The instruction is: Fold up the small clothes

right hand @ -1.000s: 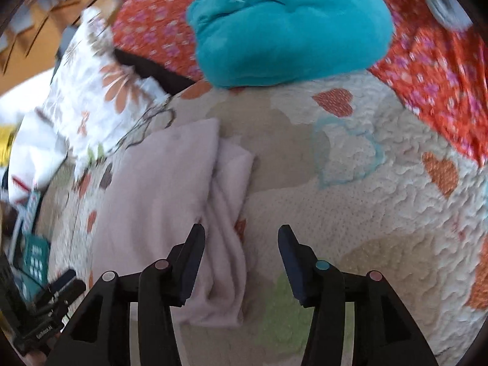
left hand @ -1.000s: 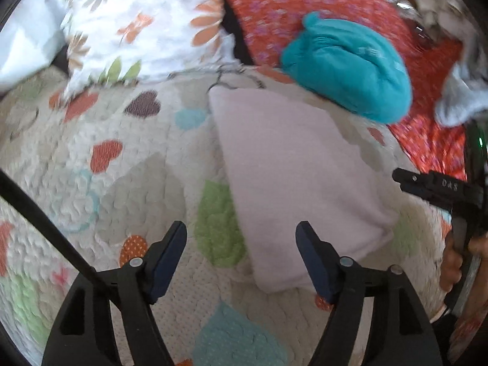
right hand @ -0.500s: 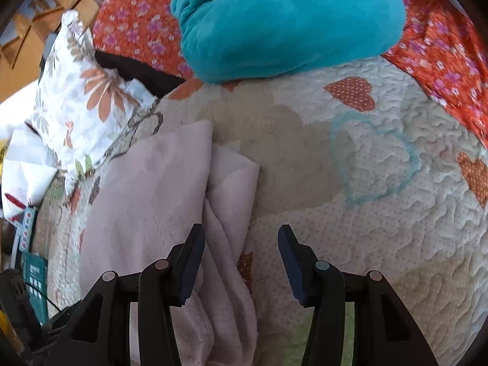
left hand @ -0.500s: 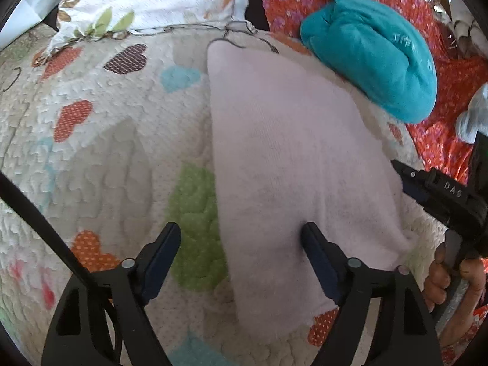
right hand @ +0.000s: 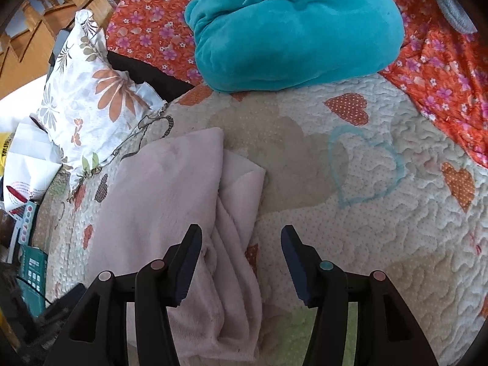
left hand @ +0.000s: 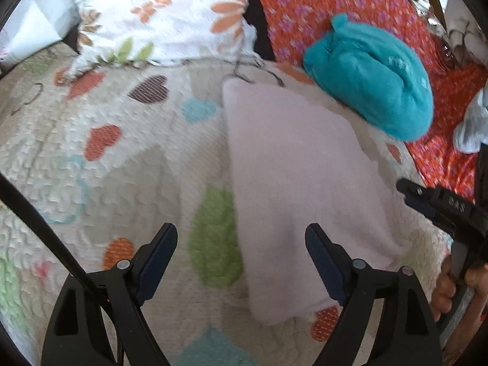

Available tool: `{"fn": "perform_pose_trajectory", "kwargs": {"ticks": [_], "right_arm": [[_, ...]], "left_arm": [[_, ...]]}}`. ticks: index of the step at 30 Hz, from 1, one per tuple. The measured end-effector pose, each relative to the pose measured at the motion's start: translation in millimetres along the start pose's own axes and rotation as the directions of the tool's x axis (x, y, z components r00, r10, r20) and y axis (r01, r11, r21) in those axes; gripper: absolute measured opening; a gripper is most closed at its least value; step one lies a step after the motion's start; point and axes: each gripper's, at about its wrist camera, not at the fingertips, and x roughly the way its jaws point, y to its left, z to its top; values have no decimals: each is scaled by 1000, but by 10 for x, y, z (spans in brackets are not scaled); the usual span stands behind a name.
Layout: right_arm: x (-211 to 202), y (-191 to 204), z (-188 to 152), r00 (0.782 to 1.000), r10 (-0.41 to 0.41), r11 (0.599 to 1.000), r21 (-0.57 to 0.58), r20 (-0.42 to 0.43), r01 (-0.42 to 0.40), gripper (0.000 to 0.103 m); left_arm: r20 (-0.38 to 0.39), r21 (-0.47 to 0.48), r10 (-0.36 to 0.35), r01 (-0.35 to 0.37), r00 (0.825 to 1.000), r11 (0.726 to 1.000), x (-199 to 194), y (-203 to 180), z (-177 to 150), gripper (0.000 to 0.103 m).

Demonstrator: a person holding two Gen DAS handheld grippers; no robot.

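Note:
A pale pink garment (left hand: pixel 299 183) lies folded lengthwise on the heart-patterned quilt (left hand: pixel 91 158). In the right wrist view the pink garment (right hand: pixel 170 201) shows a smooth top layer with bunched folds along its right edge. My left gripper (left hand: pixel 241 244) is open and empty, hovering above the garment's near left edge. My right gripper (right hand: pixel 241 247) is open and empty, above the bunched right edge. The right gripper also shows at the right side of the left wrist view (left hand: pixel 433 201), beside the garment.
A teal plush bundle (right hand: pixel 292 27) lies at the quilt's far edge on a red floral cover (right hand: pixel 442 58). A white floral pillow (right hand: pixel 91 91) sits at the far left. A grey-blue cloth (left hand: pixel 471 128) lies at the right. Boxes and papers (right hand: pixel 27 213) are off the left side.
The left gripper dipped close to the garment, then pulled back up and away. The right gripper edged forward along the garment's right edge. Both stayed open; the garment did not move.

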Motion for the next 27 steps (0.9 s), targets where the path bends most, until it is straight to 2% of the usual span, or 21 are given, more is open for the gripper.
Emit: {"fn": "perform_pose_trajectory", "kwargs": {"ticks": [3, 8, 11, 12, 13, 14, 15, 16, 17, 19, 21, 23, 24, 26, 27], "right_arm": [[-22, 88, -21, 1000, -3, 1000, -23, 11, 3, 59], [38, 285, -70, 998, 63, 995, -78, -16, -64, 59], [177, 386, -148, 992, 97, 989, -101, -86, -106, 59], [243, 429, -186, 987, 105, 986, -114, -125, -119, 58], [262, 450, -205, 987, 93, 986, -125, -130, -110, 50], [265, 466, -226, 989, 76, 985, -144, -129, -95, 34], [252, 469, -225, 989, 64, 984, -158, -131, -84, 29], [244, 448, -215, 989, 67, 985, -149, -133, -87, 21], [215, 408, -197, 988, 68, 988, -130, -139, -87, 12], [159, 382, -198, 990, 25, 991, -128, -138, -43, 5], [99, 369, -223, 989, -97, 984, -160, -110, 79, 5], [76, 340, -245, 980, -168, 974, -170, -107, 148, 5], [52, 304, -264, 974, -201, 970, -163, -106, 182, 5], [-70, 194, -307, 980, -168, 981, -111, -103, 156, 5], [-135, 148, -315, 985, -138, 988, -81, -100, 130, 5]], "left_arm": [[13, 4, 39, -39, 999, 999, -9, 54, 43, 85], [42, -14, 52, -52, 998, 999, -79, 120, 94, 85], [125, 14, 137, -139, 983, 990, -217, 111, 123, 85], [168, 25, 176, -183, 970, 983, -288, 103, 135, 85], [201, 30, 198, -208, 959, 978, -345, 96, 140, 85], [237, 32, 219, -232, 947, 972, -414, 87, 144, 85], [279, 28, 240, -257, 930, 966, -497, 89, 141, 85], [323, 22, 260, -282, 910, 959, -601, 88, 133, 87], [357, 14, 277, -301, 892, 953, -693, 87, 125, 94], [428, -11, 306, -334, 850, 943, -899, 88, 97, 103], [472, -28, 330, -360, 818, 933, -1082, 78, 55, 103], [487, -10, 311, -350, 816, 937, -1209, 63, 35, 103], [503, 5, 304, -354, 809, 935, -1295, 52, -19, 103], [523, -5, 316, -367, 792, 930, -1371, 41, -130, 103], [522, -9, 306, -354, 796, 935, -1388, 41, -185, 103]]}}
